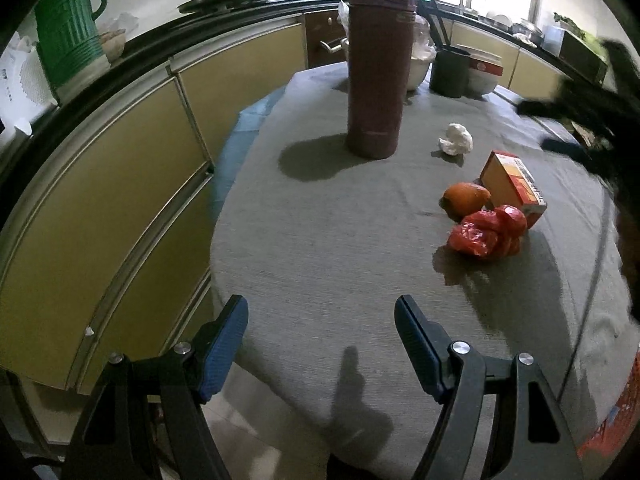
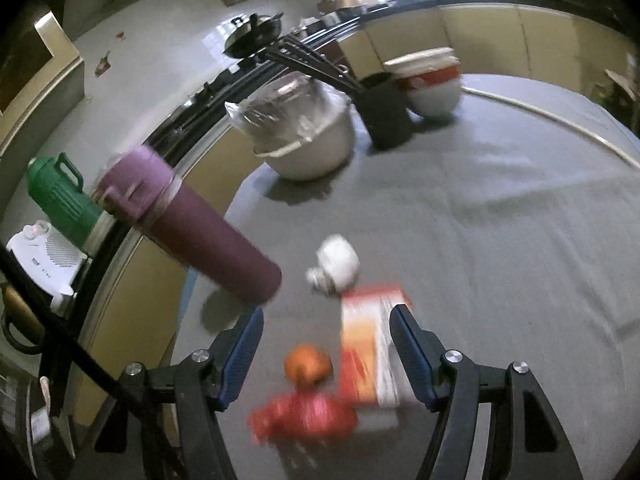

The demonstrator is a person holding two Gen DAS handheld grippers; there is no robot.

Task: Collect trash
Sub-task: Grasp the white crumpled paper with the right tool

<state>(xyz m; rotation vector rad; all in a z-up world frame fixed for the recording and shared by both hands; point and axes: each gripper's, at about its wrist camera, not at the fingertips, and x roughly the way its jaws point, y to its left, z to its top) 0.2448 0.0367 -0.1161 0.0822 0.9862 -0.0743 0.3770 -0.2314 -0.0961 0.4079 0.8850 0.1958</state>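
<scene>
Both grippers agape — right gripper (image 2: pixel 326 340) over carton (image 2: pixel 374 352).

No legible text — carton (image 1: pixel 516 188) print blurred.

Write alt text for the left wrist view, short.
The open left gripper hovers empty over a grey-clothed table. Ahead to the right lie a crumpled red wrapper, an orange, a small carton and a white tissue wad, beside a tall maroon flask.
</scene>
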